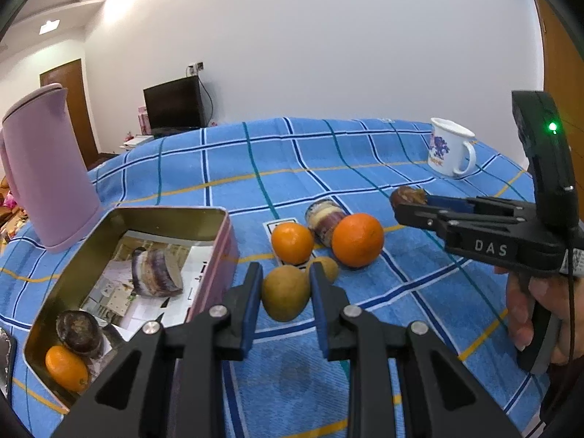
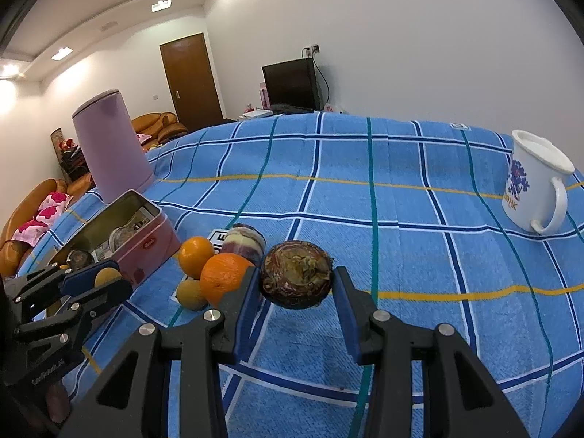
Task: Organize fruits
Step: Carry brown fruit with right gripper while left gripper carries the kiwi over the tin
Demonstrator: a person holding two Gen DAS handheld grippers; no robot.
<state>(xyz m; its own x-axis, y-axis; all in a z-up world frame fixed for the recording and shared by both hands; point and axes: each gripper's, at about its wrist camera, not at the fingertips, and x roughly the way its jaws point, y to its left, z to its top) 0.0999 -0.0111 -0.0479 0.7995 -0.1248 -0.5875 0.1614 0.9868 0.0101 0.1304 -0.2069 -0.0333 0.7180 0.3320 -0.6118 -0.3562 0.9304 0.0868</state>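
Open cloth right of the fruit cluster; left side crowded.

Landmark: large round orange [image 1: 357, 239]. To its right the blue checked tablecloth [image 2: 419, 241] lies bare up to the white enamel mug with purple print [image 2: 536, 186] at the far right. Touching it on the left: smaller orange [image 1: 292, 242], a striped purple-and-cream root chunk [image 1: 325, 215] behind, a tan-green fruit [image 2: 191, 294] in front. Further left the open rectangular pink tin [image 1: 215, 255] walls off passage, and the tall pink plastic kettle [image 1: 47, 168] stands behind that tin.

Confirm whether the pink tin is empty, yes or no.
No: the pink tin already holds a small orange and two dark purple-brown pieces.
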